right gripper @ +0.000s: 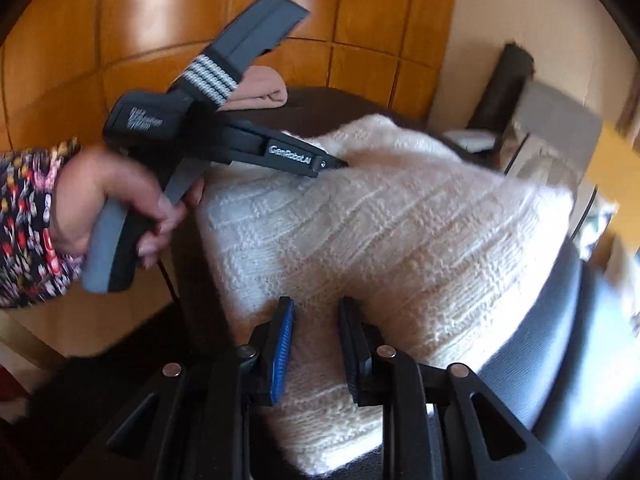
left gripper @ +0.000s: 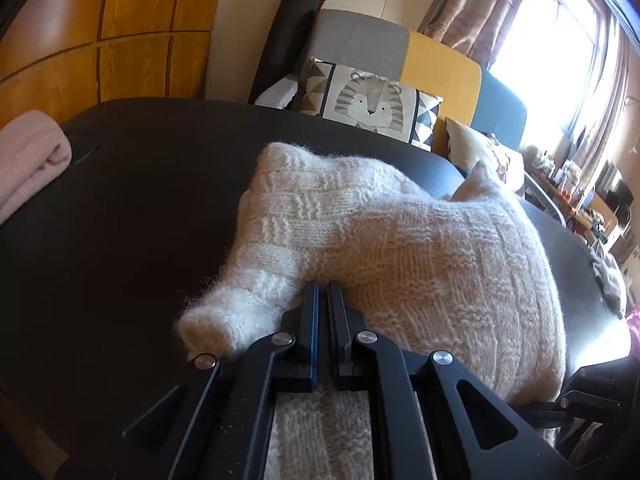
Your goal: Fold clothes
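A fluffy cream knitted sweater (left gripper: 400,240) lies bunched on a dark table (left gripper: 140,200), one sleeve cuff (left gripper: 208,328) pointing to the near left. My left gripper (left gripper: 323,286) rests on the sweater near the sleeve's base, its jaws shut with knit pinched at the tips. In the right wrist view the sweater (right gripper: 380,232) fills the middle. There the left gripper (right gripper: 340,163), held by a hand (right gripper: 100,200) in a floral sleeve, digs into a fold at the sweater's far left. My right gripper (right gripper: 316,308) stands open over the near edge, with fabric between its fingers.
A folded pink garment (left gripper: 28,160) sits at the table's far left corner. A grey cloth (left gripper: 608,280) lies at the right edge. Behind the table are a tiger-print cushion (left gripper: 372,104) on a sofa, wooden panelling (left gripper: 100,40), and a bright window (left gripper: 560,60).
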